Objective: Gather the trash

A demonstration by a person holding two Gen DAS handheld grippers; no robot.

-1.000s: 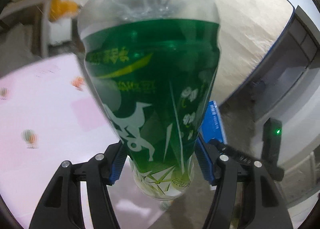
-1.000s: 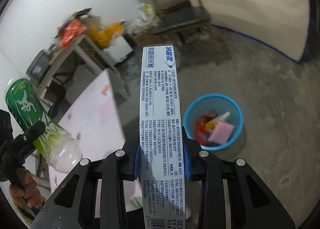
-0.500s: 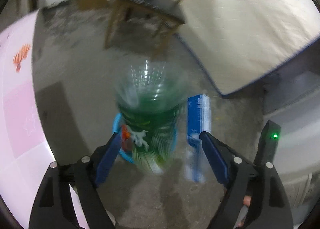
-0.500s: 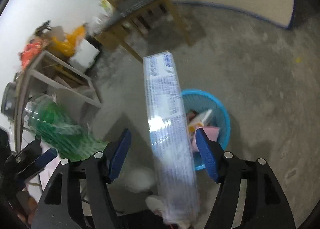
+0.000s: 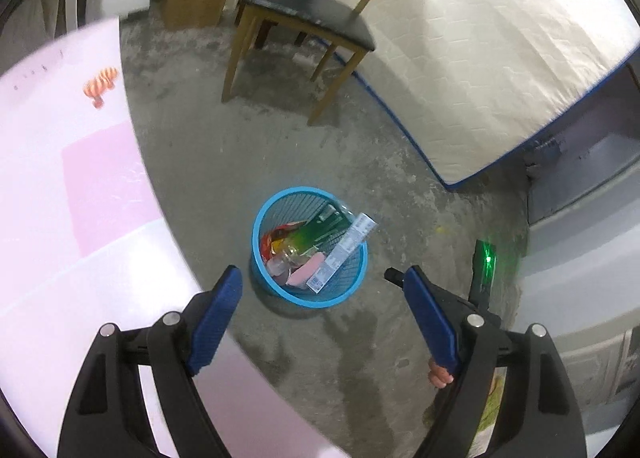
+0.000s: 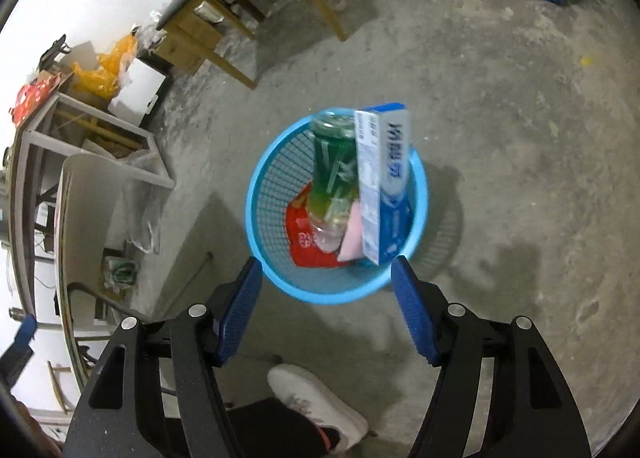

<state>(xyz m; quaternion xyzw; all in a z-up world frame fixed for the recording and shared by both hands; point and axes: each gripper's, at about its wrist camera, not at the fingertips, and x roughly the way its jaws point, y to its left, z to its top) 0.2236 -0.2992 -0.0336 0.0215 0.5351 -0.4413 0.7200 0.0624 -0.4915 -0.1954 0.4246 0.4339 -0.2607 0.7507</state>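
Your left gripper (image 5: pixel 322 284) spread wide and empty, your right gripper (image 6: pixel 326 276) likewise agape above the blue basket (image 6: pixel 260 162), green bottle (image 6: pixel 334 174) and toothpaste box (image 6: pixel 384 182) leaning inside it on the concrete floor (image 6: pixel 500 98)

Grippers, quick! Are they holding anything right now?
Left gripper: open, holding nothing.
Right gripper: open, holding nothing; the green bottle and toothpaste box sit in the blue basket.
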